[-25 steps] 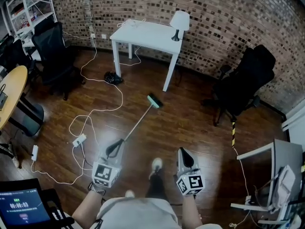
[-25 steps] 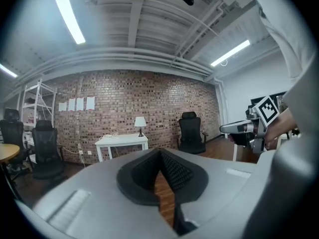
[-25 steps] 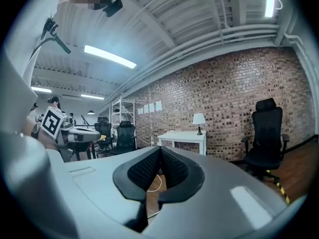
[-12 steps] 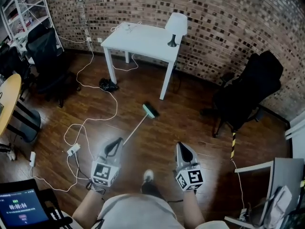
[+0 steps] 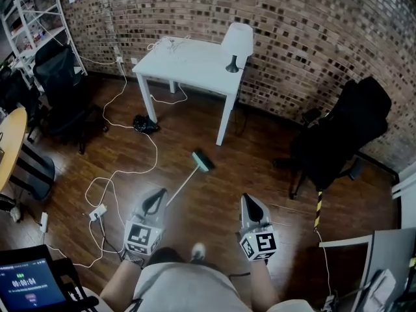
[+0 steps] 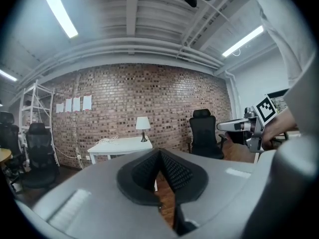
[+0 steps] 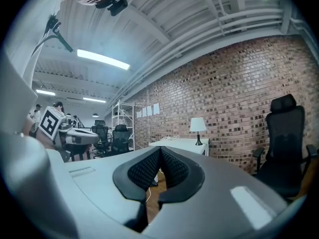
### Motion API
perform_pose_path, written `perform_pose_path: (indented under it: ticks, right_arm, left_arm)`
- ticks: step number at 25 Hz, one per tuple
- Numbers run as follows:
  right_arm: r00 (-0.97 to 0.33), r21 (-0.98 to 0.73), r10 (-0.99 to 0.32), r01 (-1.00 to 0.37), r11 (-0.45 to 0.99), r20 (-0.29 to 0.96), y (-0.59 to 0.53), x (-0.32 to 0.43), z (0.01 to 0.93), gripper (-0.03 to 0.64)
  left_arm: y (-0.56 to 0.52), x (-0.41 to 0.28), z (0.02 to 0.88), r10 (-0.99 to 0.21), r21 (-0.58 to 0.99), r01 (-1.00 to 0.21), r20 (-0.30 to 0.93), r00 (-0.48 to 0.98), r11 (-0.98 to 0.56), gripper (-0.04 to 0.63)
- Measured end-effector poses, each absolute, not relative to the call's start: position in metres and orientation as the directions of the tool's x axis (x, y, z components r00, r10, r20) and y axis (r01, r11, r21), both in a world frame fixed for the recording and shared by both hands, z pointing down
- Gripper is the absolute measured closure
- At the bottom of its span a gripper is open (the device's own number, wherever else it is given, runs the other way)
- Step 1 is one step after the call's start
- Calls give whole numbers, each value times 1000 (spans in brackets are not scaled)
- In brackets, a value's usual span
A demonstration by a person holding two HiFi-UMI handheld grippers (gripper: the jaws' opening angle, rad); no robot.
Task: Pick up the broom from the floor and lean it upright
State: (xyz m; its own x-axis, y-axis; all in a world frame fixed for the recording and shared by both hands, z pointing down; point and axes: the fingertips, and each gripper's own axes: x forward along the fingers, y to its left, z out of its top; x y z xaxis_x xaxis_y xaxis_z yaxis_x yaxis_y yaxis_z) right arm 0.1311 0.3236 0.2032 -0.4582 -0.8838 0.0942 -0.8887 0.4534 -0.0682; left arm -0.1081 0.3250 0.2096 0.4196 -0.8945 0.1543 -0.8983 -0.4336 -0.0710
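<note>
Your left gripper [image 5: 155,199] and right gripper [image 5: 251,204] are both closed, pads pressed together, holding nothing, side by side in front of you. The broom [image 5: 202,162] lies flat on the wooden floor [image 5: 260,174], its brush head at 1 o'clock from the left gripper and its handle running back toward that gripper's tip. A white cable [image 5: 123,168] loops at 10 o'clock. Farther on, at 12 o'clock, a white counter [image 5: 188,60] carries a lamp [image 5: 236,41]. A black office chair [image 5: 344,132] stands at 2 o'clock.

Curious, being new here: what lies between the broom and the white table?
Only bare wooden floor, seen in the head view, between broom and table.
</note>
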Motion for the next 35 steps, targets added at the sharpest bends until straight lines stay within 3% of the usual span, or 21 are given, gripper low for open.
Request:
perform_pose_path:
  ticks: [14,26,35]
  right_arm:
    - [-480,-69,-873,-877,476,82,313,105,213,603]
    - [-588,40,-795,-800,599,150,269,30,217,603]
    - [-628,60,-744,-754,654,228,220,-35,260,601]
  left_arm:
    - [316,-138,215,-912,-79,-913,140,386,-399,601]
    - [281,-205,230,-914,-49,-925,181,363,-377,601]
    - [254,-270,285,-935,28,-961,226,273,-274,601]
